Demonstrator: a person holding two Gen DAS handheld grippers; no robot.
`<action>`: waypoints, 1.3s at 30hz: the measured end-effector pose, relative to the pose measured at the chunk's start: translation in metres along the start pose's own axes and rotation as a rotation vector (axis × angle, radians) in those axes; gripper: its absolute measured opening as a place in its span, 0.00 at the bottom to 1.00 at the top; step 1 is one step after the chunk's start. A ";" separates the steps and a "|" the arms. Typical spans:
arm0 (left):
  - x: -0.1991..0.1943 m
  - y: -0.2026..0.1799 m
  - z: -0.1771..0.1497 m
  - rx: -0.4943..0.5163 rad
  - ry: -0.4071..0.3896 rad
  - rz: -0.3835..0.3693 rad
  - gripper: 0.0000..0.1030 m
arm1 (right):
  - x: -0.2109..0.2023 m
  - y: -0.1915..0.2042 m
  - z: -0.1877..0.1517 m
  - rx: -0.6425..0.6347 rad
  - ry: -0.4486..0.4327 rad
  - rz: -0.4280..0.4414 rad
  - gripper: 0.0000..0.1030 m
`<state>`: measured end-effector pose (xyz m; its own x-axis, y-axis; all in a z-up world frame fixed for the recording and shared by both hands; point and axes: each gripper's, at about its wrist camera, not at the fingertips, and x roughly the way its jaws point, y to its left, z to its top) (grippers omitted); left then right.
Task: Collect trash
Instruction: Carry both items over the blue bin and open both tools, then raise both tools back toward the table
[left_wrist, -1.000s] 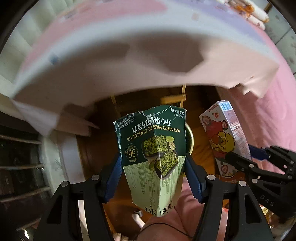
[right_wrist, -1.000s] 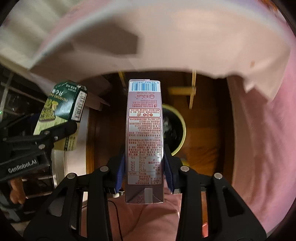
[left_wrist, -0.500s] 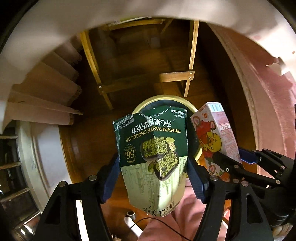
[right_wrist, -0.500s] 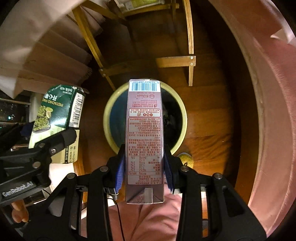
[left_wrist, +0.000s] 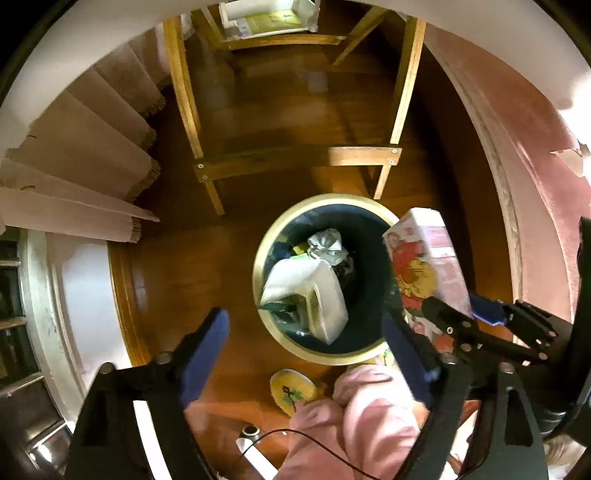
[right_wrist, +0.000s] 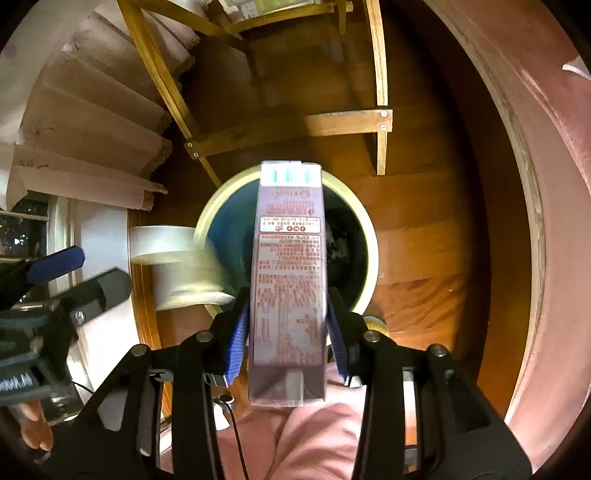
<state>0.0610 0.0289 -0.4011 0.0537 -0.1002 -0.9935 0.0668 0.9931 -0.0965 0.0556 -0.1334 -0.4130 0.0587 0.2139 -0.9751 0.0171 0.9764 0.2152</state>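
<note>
The floor (left_wrist: 236, 258) is varnished wood, warm and glossy, catching the light; the stool frame (left_wrist: 295, 158) above it is paler bare-looking timber with metal screw heads. The bin (left_wrist: 266, 243) has a smooth cream rim and a dark matt inside, holding crinkled silvery foil (left_wrist: 327, 245) and a pale printed paper packet (left_wrist: 306, 291); the carton (right_wrist: 288, 280) is glossy printed card. The left gripper (left_wrist: 306, 350) is matt black plastic with soft blue pads (left_wrist: 205, 350); the trouser cloth (left_wrist: 354, 424) looks soft pink fleece.
</note>
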 end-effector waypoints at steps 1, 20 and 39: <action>-0.002 0.002 0.000 0.000 -0.006 0.007 0.87 | -0.001 0.001 0.001 0.004 -0.006 -0.004 0.49; -0.124 0.019 -0.012 -0.058 -0.110 0.013 0.89 | -0.105 0.014 0.003 0.142 -0.068 0.064 0.60; -0.390 0.024 -0.007 -0.011 -0.386 0.078 0.89 | -0.317 0.066 0.005 0.029 -0.250 0.106 0.61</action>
<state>0.0348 0.0922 -0.0163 0.4291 -0.0384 -0.9025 0.0372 0.9990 -0.0248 0.0434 -0.1368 -0.0895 0.3058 0.2972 -0.9045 0.0262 0.9470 0.3200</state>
